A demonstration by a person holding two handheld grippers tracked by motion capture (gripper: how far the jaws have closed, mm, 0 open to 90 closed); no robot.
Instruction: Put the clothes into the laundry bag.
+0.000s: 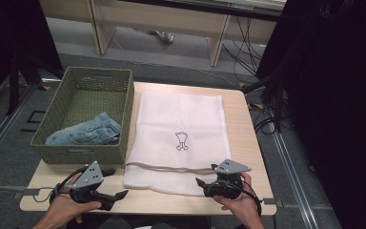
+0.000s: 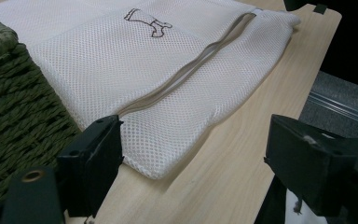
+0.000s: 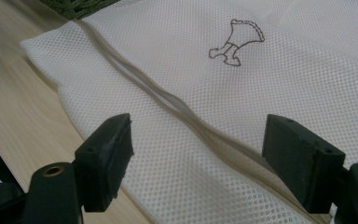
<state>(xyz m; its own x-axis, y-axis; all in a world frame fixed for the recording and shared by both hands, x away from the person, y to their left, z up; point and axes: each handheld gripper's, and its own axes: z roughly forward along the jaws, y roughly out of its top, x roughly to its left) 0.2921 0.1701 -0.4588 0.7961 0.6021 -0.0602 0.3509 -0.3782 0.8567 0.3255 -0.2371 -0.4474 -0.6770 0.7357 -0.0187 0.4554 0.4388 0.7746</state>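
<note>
A white mesh laundry bag (image 1: 178, 133) lies flat on the wooden table (image 1: 248, 143), a small brown emblem (image 1: 182, 141) at its middle and a beige zipper (image 2: 191, 70) running across its near part. My left gripper (image 1: 119, 194) hovers open over the table's near left, by the bag's corner (image 2: 154, 170). My right gripper (image 1: 201, 183) stands open just above the bag's near edge, the zipper (image 3: 182, 112) passing between its jaws with nothing pinched.
A green woven basket (image 1: 100, 78) stands at the table's left, touching the bag, with blue denim clothing (image 1: 88, 132) inside. Cables (image 1: 262, 109) and dark drapes lie beyond the right edge. A desk leg (image 1: 217, 43) stands behind the table.
</note>
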